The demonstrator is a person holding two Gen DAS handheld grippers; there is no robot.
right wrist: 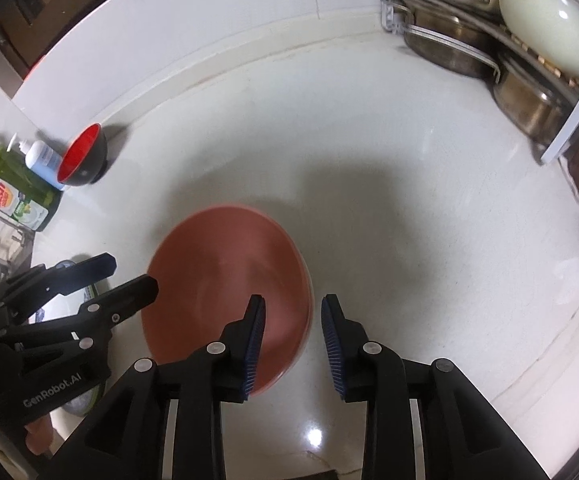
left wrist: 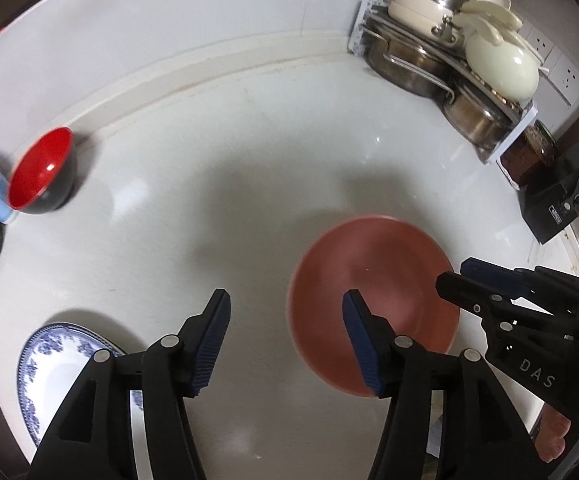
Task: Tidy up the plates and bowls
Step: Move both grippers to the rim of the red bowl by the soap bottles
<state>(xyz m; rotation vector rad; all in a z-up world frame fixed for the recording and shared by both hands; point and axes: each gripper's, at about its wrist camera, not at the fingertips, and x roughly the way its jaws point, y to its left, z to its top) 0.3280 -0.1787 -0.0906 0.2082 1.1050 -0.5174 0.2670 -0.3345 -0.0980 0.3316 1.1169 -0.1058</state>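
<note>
Both sets of tongs hang open over the white counter point(left wrist: 249, 168), the left gripper point(left wrist: 287, 304) and right gripper point(right wrist: 293, 308) each gripping nothing, the pink plate point(right wrist: 225, 280) lying flat between them and the red bowl point(left wrist: 41, 172) farther back by the wall.

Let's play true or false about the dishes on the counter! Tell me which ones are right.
1. The pink plate lies on the counter. True.
2. The red bowl sits on the pink plate. False: it stands apart, near the wall.
3. The left gripper holds a spoon. False: its jaws are open and hold nothing.
4. A blue-patterned plate lies on the counter. True.
5. The right gripper is open. True.
</note>
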